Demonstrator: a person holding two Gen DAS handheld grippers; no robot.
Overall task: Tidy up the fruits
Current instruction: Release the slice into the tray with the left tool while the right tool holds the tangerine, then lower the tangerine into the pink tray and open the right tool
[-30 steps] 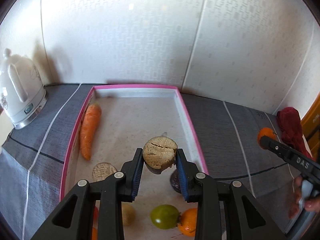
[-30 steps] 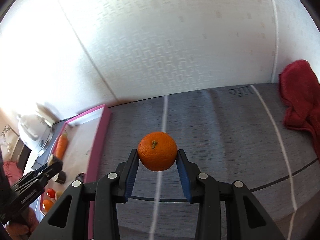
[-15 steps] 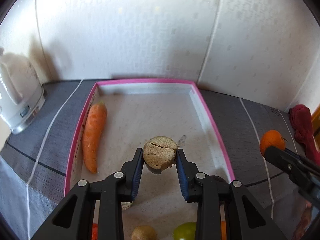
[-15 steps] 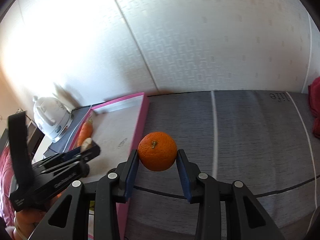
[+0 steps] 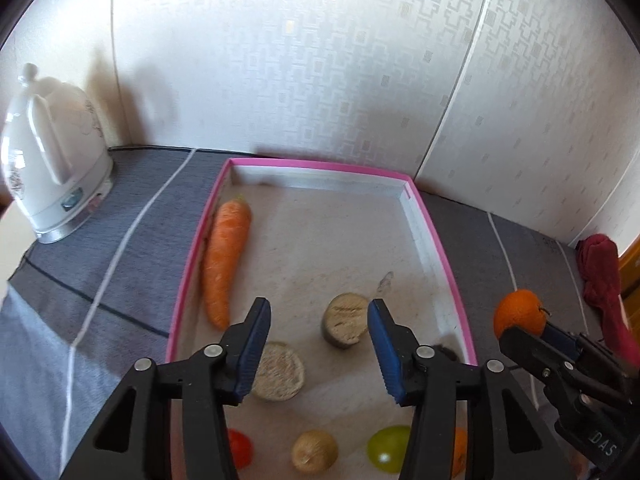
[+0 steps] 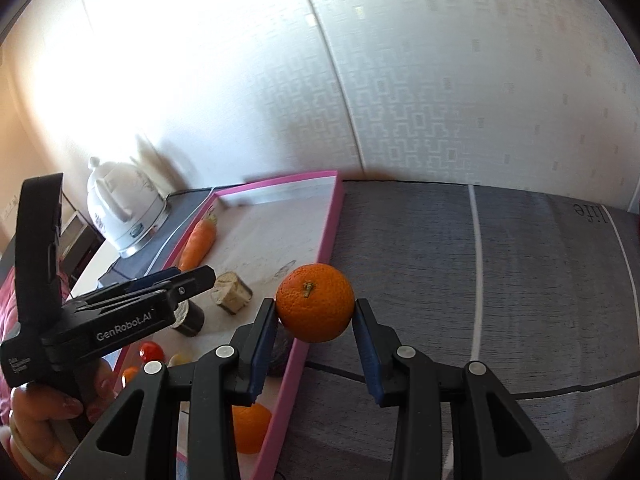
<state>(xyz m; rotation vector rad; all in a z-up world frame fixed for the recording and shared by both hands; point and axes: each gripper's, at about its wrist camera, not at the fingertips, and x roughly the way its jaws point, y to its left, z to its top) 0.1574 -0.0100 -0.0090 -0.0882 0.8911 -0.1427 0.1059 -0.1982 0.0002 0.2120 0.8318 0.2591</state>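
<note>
A pink-rimmed tray (image 5: pixel 440 236) holds a carrot (image 5: pixel 224 260), two tan cut pieces (image 5: pixel 346 320) (image 5: pixel 278 372), a red tomato (image 5: pixel 240 446), a brown round fruit (image 5: pixel 314 450), a green fruit (image 5: pixel 386 454) and an orange. My left gripper (image 5: pixel 318 352) is open and empty above the tray, the tan piece lying just beyond it. My right gripper (image 6: pixel 316 344) is shut on an orange mandarin (image 6: pixel 315 307), held over the tray's right rim (image 6: pixel 324 256). It also shows in the left wrist view (image 5: pixel 519 314).
A white electric kettle (image 5: pixel 52 160) stands at the back left on the grey cloth (image 5: pixel 132 240). A dark red cloth (image 5: pixel 604 276) lies at the far right. A patterned wall closes the back.
My left gripper has opened and let go of the tan cut piece, which now lies in the tray. My right gripper has carried the mandarin left to the tray's rim.
</note>
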